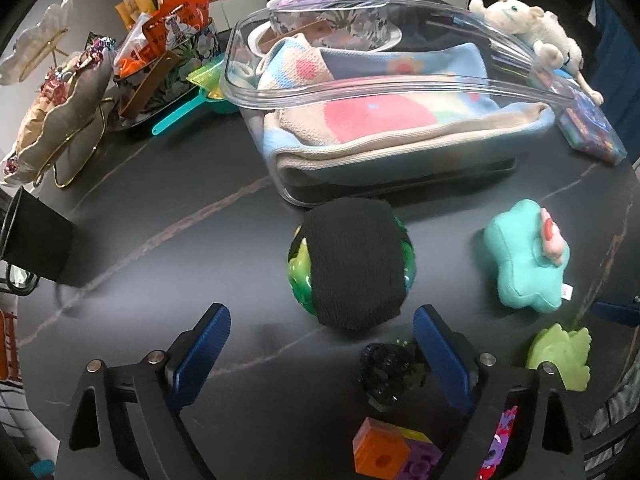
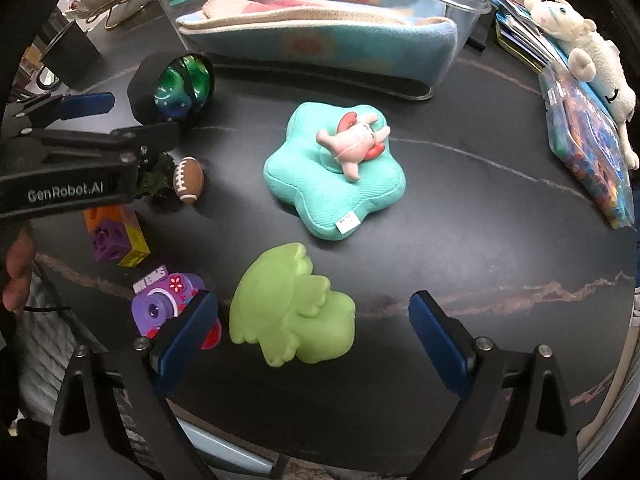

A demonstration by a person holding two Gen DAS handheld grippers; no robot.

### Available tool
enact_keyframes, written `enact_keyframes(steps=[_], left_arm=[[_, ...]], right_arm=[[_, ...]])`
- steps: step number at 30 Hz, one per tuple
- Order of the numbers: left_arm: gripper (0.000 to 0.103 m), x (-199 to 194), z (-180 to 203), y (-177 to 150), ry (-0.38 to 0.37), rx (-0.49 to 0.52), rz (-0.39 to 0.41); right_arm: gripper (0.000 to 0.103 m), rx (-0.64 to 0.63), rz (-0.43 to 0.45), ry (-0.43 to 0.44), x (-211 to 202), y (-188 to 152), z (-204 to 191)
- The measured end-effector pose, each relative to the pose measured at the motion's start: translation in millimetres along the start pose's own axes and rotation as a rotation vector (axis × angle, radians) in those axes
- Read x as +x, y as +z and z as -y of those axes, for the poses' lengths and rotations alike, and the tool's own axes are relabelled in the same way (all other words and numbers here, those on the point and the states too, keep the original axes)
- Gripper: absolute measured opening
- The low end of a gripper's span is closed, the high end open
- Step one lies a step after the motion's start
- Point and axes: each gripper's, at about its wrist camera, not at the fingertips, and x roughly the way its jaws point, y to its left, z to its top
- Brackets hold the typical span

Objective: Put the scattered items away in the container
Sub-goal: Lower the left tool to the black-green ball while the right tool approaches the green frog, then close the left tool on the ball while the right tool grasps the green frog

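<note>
Green toy (image 2: 292, 306) between the right gripper's (image 2: 313, 334) jaws (wide apart)

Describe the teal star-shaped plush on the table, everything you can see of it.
The teal star plush is a soft, puffy fabric cushion with rounded lobes and seamed edges. A small pink plush figure with red bits lies on its top face. A white label hangs from its near edge. It lies flat on the dark table, in front of the clear container, apart from the green toy. Neither gripper touches it.

Home living space, dark marble table (image 1: 168, 216), snack-filled trays (image 1: 160, 76), plush lamb (image 2: 580, 40), scattered toys
</note>
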Motion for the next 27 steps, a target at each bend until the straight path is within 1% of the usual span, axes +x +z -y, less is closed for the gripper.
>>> enact_keyframes(steps=[3, 12, 15, 16, 17, 18, 19, 20, 21, 22, 25, 26, 27], left_arm=[[0.091, 2.2, -1.3, 2.7, 0.006, -0.005, 0.001], [0.091, 7.8, 5.6, 10.1, 0.01, 0.011, 0.004], [0.089, 11.0, 6.5, 11.0, 0.012, 0.015, 0.0], [0.087, 12.4, 7.0, 13.5, 0.012, 0.015, -0.004], [0.085, 12.6, 3.9, 12.8, 0.011, 0.015, -0.006], [0.081, 14.3, 2.6, 13.6, 0.011, 0.015, -0.01], [0.077, 15.9, 2.3, 13.8, 0.01, 0.014, -0.014], [0.075, 17.1, 1.9, 13.9, 0.003, 0.012, -0.018], [0.069, 18.4, 1.3, 13.9, -0.005, 0.008, -0.022], [0.063, 19.5, 0.5, 14.0, -0.017, 0.002, -0.027], [0.051, 22.1, -1.2, 14.7, -0.036, -0.011, -0.041], [0.049, 21.7, -1.1, 14.9, -0.034, -0.009, -0.038], [0.044, 21.1, -0.7, 15.1, -0.03, -0.005, -0.036]], right_arm=[[0.089, -0.002, -0.01, -0.002, 5.0, 1.0, -0.1], [0.085, -0.005, -0.026, 0.011, 15.6, 2.4, 0.4], [0.084, -0.011, -0.023, 0.011, 16.4, 3.3, -0.4], [0.084, -0.011, -0.022, 0.011, 16.5, 3.7, -0.6], [0.08, -0.015, -0.021, 0.009, 16.5, 4.0, -1.0], [0.075, -0.021, -0.017, 0.0, 16.3, 4.2, -1.9], [0.072, -0.028, -0.014, -0.01, 15.9, 4.4, -2.9], [0.065, -0.033, -0.01, -0.02, 15.3, 4.6, -3.6], [0.059, -0.039, -0.007, -0.027, 14.7, 4.9, -4.2], [0.059, -0.041, -0.006, -0.03, 14.2, 5.2, -4.3], [0.058, -0.042, -0.007, -0.029, 14.7, 4.9, -3.8], [0.058, -0.042, -0.007, -0.029, 14.9, 4.5, -3.7], [0.058, -0.041, -0.006, -0.028, 14.9, 4.0, -3.6]])
